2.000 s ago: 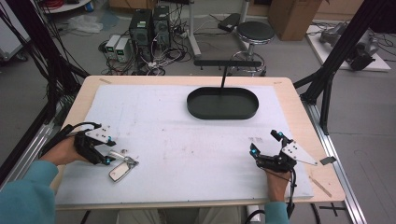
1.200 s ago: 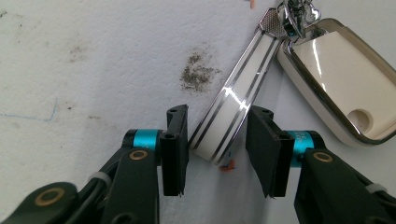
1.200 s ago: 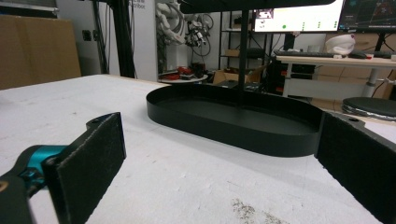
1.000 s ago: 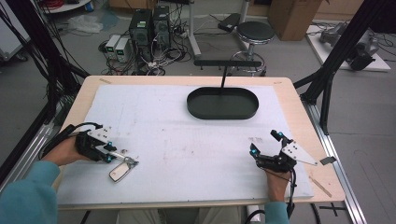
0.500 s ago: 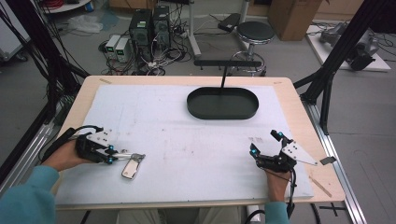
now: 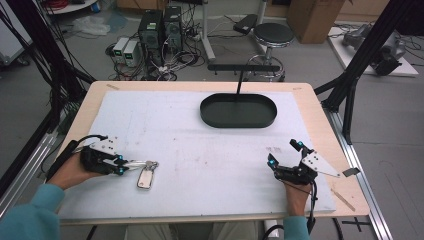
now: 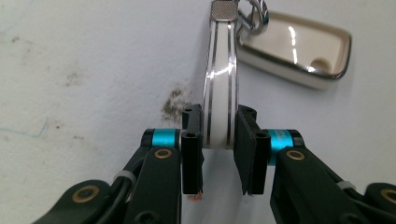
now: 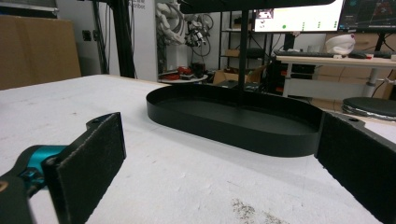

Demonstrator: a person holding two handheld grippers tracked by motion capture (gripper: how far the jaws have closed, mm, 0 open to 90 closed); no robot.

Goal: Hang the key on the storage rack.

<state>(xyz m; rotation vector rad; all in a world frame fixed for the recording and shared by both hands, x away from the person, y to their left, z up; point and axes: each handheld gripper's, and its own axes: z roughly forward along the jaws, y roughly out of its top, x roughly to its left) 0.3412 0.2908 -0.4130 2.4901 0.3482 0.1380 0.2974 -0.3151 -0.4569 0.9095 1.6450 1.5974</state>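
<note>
A keychain lies on the white mat at the front left: a cream, silver-edged key fob (image 6: 145, 178) (image 7: 299, 51) joined by a ring to a white strap (image 6: 136, 164) (image 7: 219, 84) with silver lines. My left gripper (image 6: 120, 165) (image 7: 219, 135) is shut on the near end of that strap, and the fob rests on the mat just beyond and to the right. My right gripper (image 6: 285, 153) (image 8: 224, 163) rests at the front right, jaws wide apart with nothing between them. It faces the black oval tray (image 6: 238, 124) (image 8: 233, 128).
The black tray sits at the far middle of the mat (image 6: 200, 150), with a black stand post (image 6: 240, 80) rising behind it. Dirt smudges (image 7: 175, 100) mark the mat. The wooden table edge (image 6: 345, 200) runs around the mat.
My left gripper has pulled the strap out straight to the right, and the key fob has slid rightward with it. The right gripper has stayed where it was.
</note>
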